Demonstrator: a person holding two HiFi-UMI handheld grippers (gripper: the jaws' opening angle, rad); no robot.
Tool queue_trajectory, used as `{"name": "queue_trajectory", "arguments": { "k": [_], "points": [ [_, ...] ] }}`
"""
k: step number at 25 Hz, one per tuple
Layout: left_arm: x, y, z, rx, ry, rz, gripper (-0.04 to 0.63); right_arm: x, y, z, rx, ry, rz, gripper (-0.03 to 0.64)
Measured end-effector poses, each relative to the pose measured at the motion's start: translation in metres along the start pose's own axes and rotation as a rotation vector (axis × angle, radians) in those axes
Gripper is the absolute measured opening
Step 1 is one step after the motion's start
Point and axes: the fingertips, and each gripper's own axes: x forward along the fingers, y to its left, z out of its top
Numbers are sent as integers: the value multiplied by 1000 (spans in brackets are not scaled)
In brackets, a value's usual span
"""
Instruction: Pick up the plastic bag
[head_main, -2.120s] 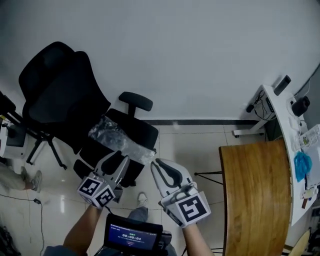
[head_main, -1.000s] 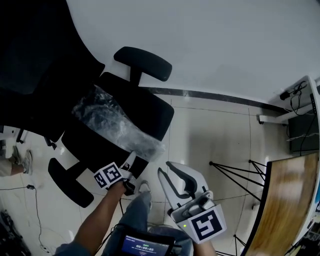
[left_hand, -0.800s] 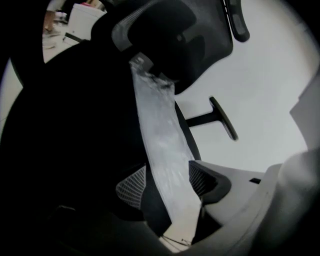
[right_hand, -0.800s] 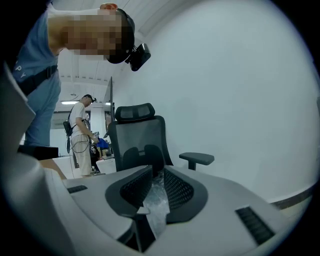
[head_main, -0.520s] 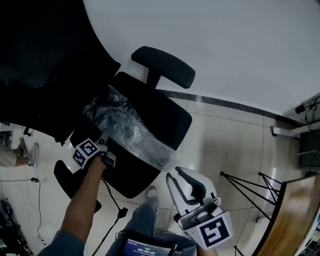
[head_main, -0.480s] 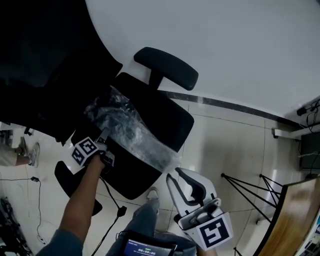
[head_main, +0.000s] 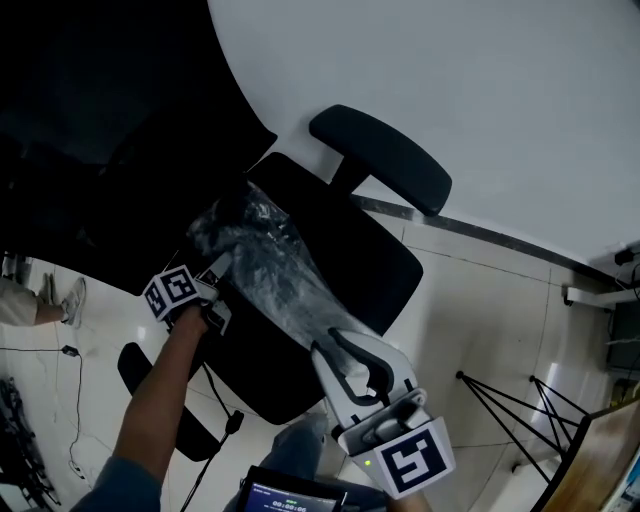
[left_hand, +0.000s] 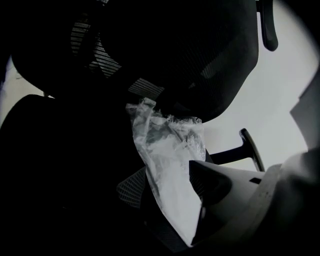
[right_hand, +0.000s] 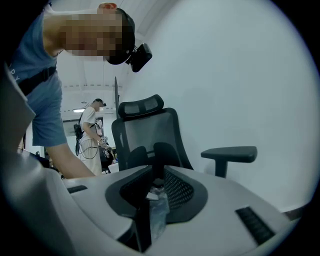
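Bag (head_main: 272, 272) lies on chair (head_main: 352, 248) seat, long axis diagonal from backrest to front edge. Left gripper (head_main: 214, 271) jaws apart, bag against one. Right gripper (head_main: 330, 346) closed to a slit at bag's front end.

Black mesh office-chair seat (head_main: 360, 235) carries one item: crumpled clear plastic bag (head_main: 270, 265). The bag lies flat, running diagonally from the seat's rear toward its front edge. The chair stands on glossy pale tiled floor (head_main: 490, 300).
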Motion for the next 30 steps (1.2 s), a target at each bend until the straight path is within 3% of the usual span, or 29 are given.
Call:
{"name": "queue_trajectory", "arguments": {
  "k": [1, 4, 6, 10, 16, 22, 30],
  "points": [
    [4, -4, 0, 2, 8, -22, 288, 9, 4, 0, 0, -4, 16, 83],
    [12, -6, 2, -2, 16, -63, 76, 35, 19, -1, 6, -5, 59, 83],
    [16, -4, 6, 10, 7, -69, 12, 45, 26, -6, 7, 12, 74, 83],
    [20, -16, 8, 72, 15, -124, 11, 50, 23, -14, 17, 30, 63, 83],
    [-18, -81, 14, 125, -69, -253, 11, 32, 26, 6, 21, 22, 20, 83],
    [-63, -199, 1, 173, -84, -402, 11, -16, 16, 56, 16, 5, -64, 83],
    [-134, -363, -20, 316, -61, -589, 11, -99, 13, 141, -16, -50, -219, 83]
  ]
}}
